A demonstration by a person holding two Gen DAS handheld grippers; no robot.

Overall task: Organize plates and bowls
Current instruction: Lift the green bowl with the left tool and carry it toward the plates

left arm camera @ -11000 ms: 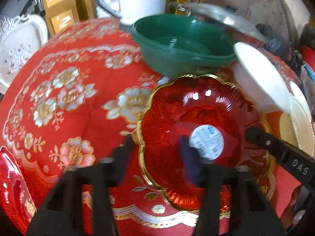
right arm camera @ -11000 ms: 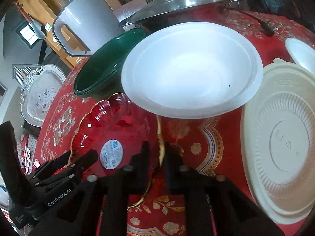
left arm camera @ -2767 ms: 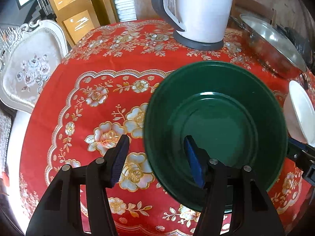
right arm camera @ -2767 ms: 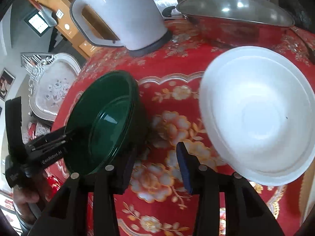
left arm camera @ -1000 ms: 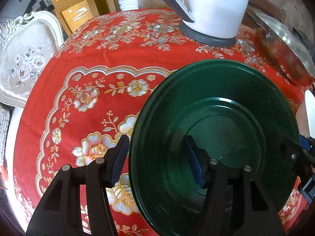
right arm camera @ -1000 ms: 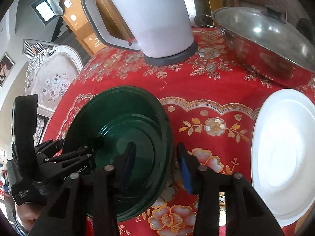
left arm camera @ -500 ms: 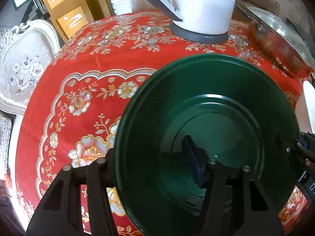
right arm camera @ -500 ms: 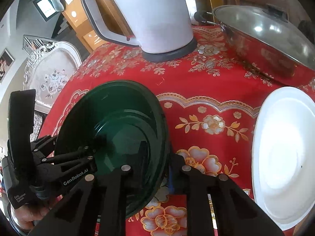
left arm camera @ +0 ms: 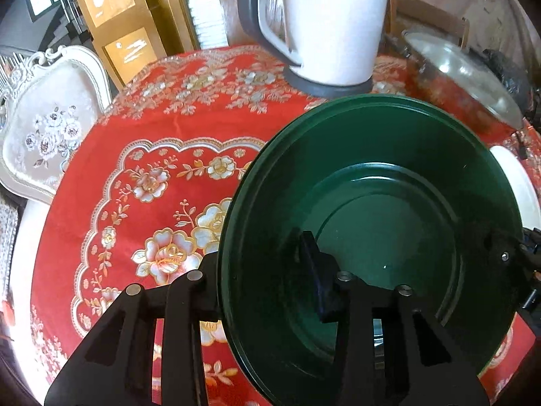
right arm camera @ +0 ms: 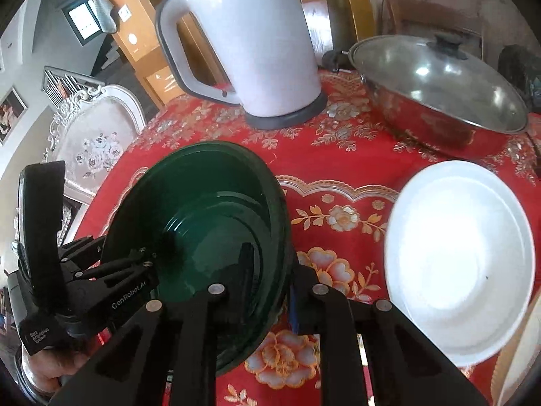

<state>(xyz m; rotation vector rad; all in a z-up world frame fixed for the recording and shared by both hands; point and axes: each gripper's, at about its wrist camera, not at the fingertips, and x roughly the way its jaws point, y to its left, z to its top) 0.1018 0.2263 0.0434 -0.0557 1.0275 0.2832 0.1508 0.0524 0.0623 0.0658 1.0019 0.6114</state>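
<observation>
My left tongs (left arm camera: 260,270) are closing over the near-left rim of the green bowl (left arm camera: 389,209), one finger inside and one outside. The bowl hangs tilted above the red counter (right arm camera: 341,176). My right tongs (right arm camera: 270,277) clamp its opposite rim; the white bowl (right arm camera: 460,253) sits just right.

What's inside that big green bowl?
The green bowl holds no food or dishes; only one finger of each gripper reaches over its rim. The cloth beneath the bowl is covered from view.
</observation>
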